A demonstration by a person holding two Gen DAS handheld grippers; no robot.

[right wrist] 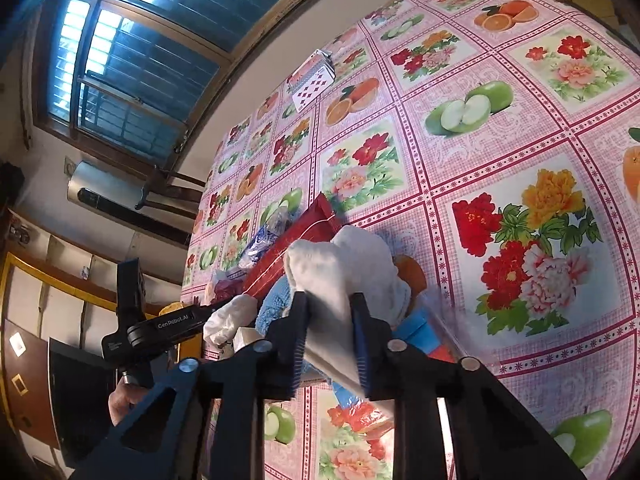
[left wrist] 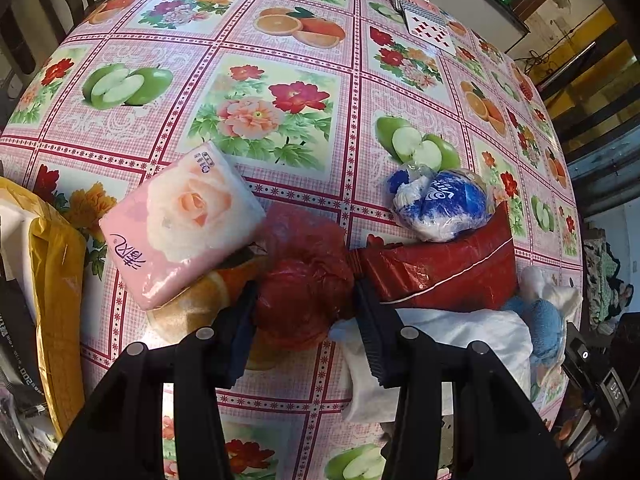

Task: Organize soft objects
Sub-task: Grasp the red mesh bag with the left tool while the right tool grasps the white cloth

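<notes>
Left wrist view: left gripper (left wrist: 305, 300) is pinched on a crumpled red plastic bag (left wrist: 302, 276) at 6 o'clock, pink tissue pack (left wrist: 182, 222) at 9. Right wrist view: right gripper (right wrist: 329, 336) is clamped on a white cloth (right wrist: 344, 276). Grasp step judged done; lifting and sorting is called for next.

The left gripper (left wrist: 306, 300) has its jaws closed on a crumpled red bag (left wrist: 300, 280); a pink tissue pack (left wrist: 180, 228) lies just beside; a blue-white bundle (left wrist: 440, 204) rests against a red pouch (left wrist: 440, 272) near the table's (left wrist: 280, 12) right edge.
</notes>
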